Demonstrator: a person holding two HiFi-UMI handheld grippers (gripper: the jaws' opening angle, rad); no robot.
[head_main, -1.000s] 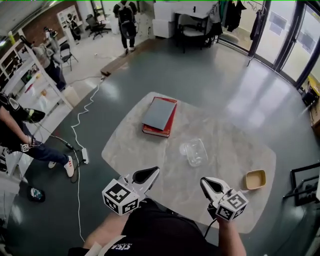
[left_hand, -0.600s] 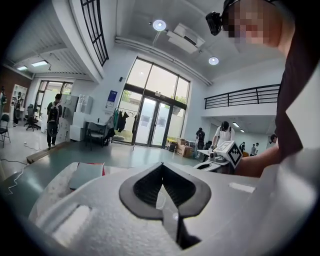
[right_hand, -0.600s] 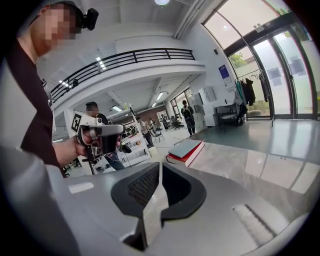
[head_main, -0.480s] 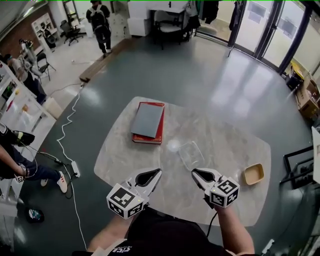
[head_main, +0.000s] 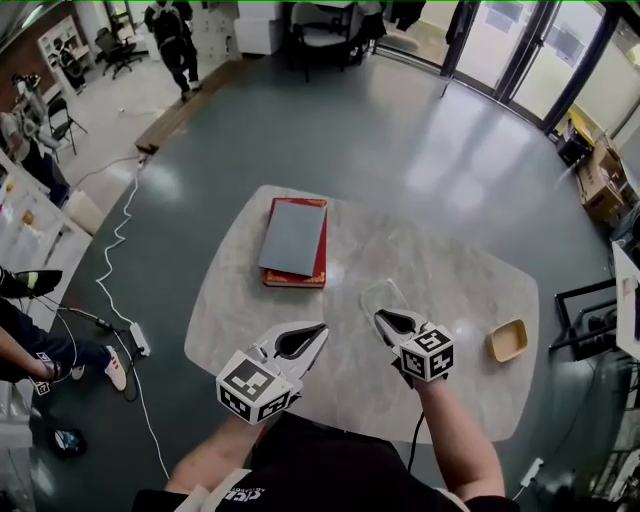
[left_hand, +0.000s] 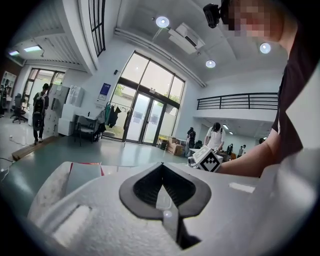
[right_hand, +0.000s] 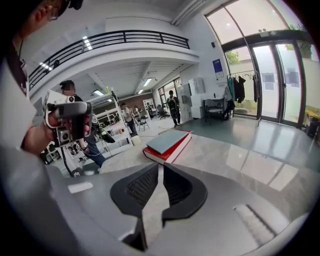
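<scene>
I stand at a marble table (head_main: 470, 290) with both grippers held over its near edge. My left gripper (head_main: 322, 327) (left_hand: 161, 165) is shut with nothing in it. My right gripper (head_main: 378, 315) (right_hand: 160, 166) is open by a narrow gap and holds nothing. Just beyond its tips lies a clear plastic container (head_main: 383, 294), partly hidden by it. A grey book on a red book (head_main: 295, 240) (right_hand: 167, 145) (left_hand: 82, 172) lies at the table's far left. In the left gripper view the right gripper's marker cube (left_hand: 206, 160) shows at the right.
A small tan dish (head_main: 507, 340) sits near the table's right edge. A white cable (head_main: 120, 250) runs over the floor at the left. People stand at the far left and back of the hall. Glass doors (head_main: 500, 40) are beyond.
Both grippers have moved forward over the table, the right one up to the clear container. The right jaws have parted slightly. The head view has shifted.
</scene>
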